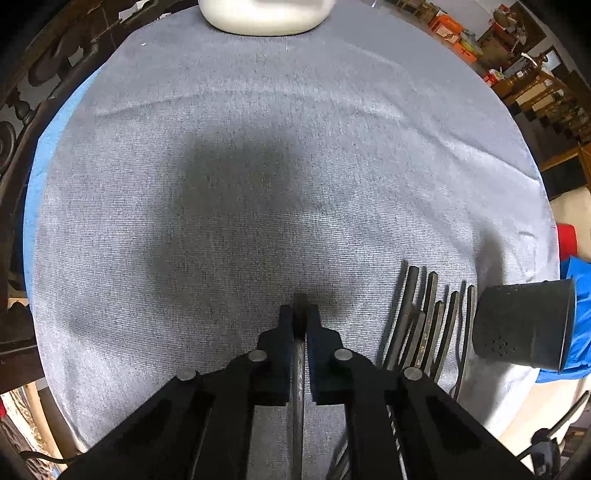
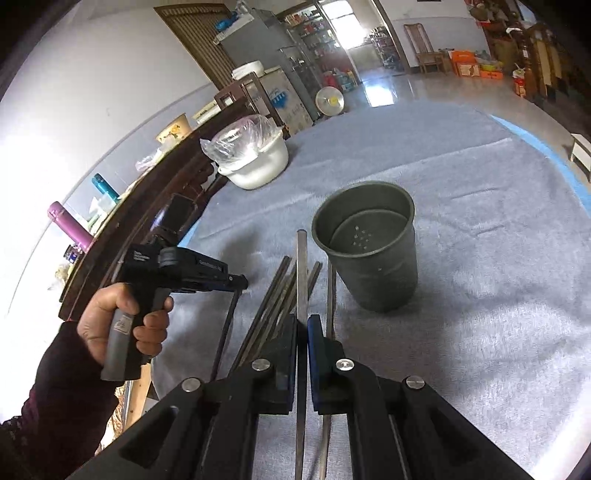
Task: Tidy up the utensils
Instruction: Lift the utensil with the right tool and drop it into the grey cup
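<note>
My left gripper (image 1: 300, 314) is shut on a dark metal utensil handle (image 1: 298, 376), its end sticking out just past the fingertips above the grey cloth. Several more dark utensils (image 1: 424, 325) lie side by side on the cloth to its right, next to a dark perforated holder cup (image 1: 524, 325). In the right wrist view my right gripper (image 2: 303, 321) is shut on a flat grey utensil handle (image 2: 302, 273) that points toward the upright holder cup (image 2: 369, 247). The utensil pile (image 2: 273, 302) lies just left of it. The left gripper (image 2: 236, 282), held by a hand, shows at left.
A white pot (image 2: 258, 162) with a plastic bag stands at the table's far left edge; it shows at the top of the left wrist view (image 1: 266, 14). A grey cloth (image 1: 240, 166) covers the round table. A dark wooden rail (image 2: 147, 206) runs along the left side.
</note>
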Demonstrator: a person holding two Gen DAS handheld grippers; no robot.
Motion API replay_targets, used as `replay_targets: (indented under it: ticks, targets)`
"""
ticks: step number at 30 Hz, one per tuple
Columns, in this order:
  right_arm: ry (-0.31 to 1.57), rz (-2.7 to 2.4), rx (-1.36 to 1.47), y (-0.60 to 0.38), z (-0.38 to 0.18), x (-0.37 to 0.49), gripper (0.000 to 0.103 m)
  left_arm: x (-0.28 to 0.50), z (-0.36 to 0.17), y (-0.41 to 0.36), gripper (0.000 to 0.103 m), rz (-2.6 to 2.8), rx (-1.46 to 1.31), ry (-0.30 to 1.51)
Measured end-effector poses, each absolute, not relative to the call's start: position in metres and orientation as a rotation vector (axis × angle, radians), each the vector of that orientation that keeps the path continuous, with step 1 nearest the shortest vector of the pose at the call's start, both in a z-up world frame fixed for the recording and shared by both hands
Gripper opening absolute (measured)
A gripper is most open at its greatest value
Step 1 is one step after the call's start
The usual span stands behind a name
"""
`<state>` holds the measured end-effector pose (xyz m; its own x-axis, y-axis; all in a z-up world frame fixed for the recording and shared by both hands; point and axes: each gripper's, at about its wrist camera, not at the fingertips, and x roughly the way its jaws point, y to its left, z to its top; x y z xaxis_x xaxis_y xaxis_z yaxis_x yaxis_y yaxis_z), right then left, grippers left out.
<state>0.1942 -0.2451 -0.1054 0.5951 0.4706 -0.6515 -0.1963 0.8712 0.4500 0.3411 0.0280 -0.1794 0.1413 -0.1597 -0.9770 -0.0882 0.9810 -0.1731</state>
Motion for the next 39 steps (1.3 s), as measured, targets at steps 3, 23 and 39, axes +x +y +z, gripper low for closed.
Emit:
replay_targets:
  ticks: [3,23,39]
  targets:
    - [0.789,0.392,0.356,-0.251,-0.09,0.193,0.007,0.339,-0.17,0.028,0.007,-0.063,-0.226,1.393]
    - [0.207,0.143,0.458,-0.305,0.041,0.185,0.007,0.24,0.088,-0.009,0.007,-0.369,-0.161,0.792]
    - [0.275,0.003,0.32,-0.284,0.005,0.228,0.007,0.259,0.081,-0.074,0.007,-0.372,-0.211,0.668]
